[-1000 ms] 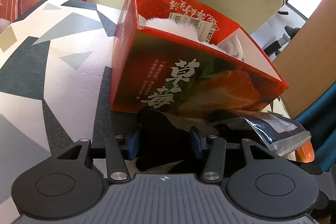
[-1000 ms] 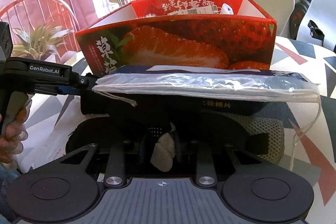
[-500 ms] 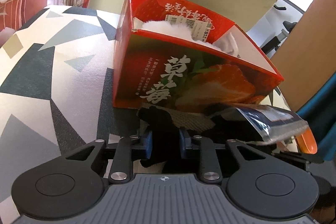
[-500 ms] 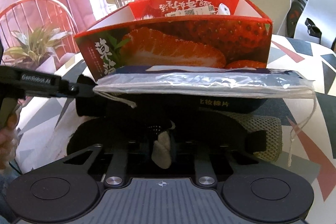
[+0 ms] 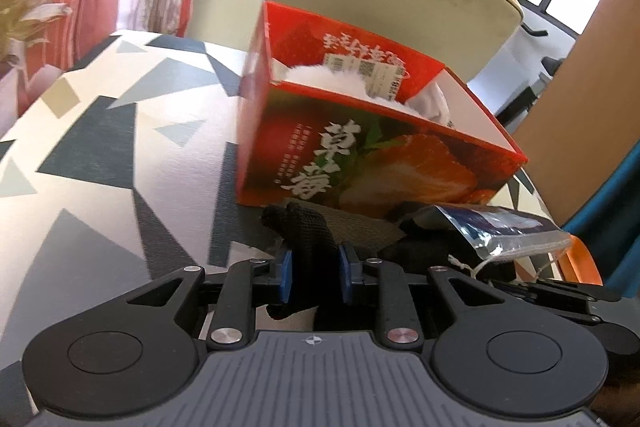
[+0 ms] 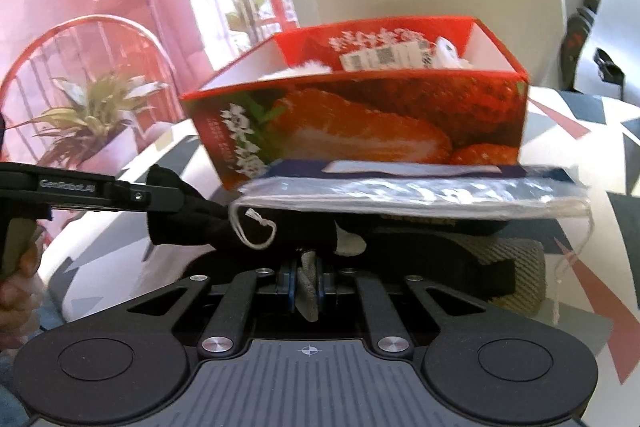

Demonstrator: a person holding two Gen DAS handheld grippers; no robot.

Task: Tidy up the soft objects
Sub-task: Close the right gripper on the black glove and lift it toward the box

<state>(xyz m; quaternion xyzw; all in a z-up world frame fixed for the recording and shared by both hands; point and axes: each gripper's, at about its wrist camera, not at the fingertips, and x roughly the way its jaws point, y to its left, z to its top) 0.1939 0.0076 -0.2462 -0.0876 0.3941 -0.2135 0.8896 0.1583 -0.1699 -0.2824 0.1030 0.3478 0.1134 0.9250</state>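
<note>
Both grippers hold the same black fabric item (image 5: 308,227): your left gripper (image 5: 314,277) has just been closing, and its blue pads now pinch a black strap end, while your right gripper (image 6: 307,285) is clamped nearly shut on a grey tab. The item sits on the patterned table (image 5: 100,155), just in front of the strawberry box (image 5: 372,155), with a clear drawstring pouch (image 6: 412,195) resting on top. If you lift unevenly, that pouch could slide off, or the thin tab could slip from your right pads.
</note>
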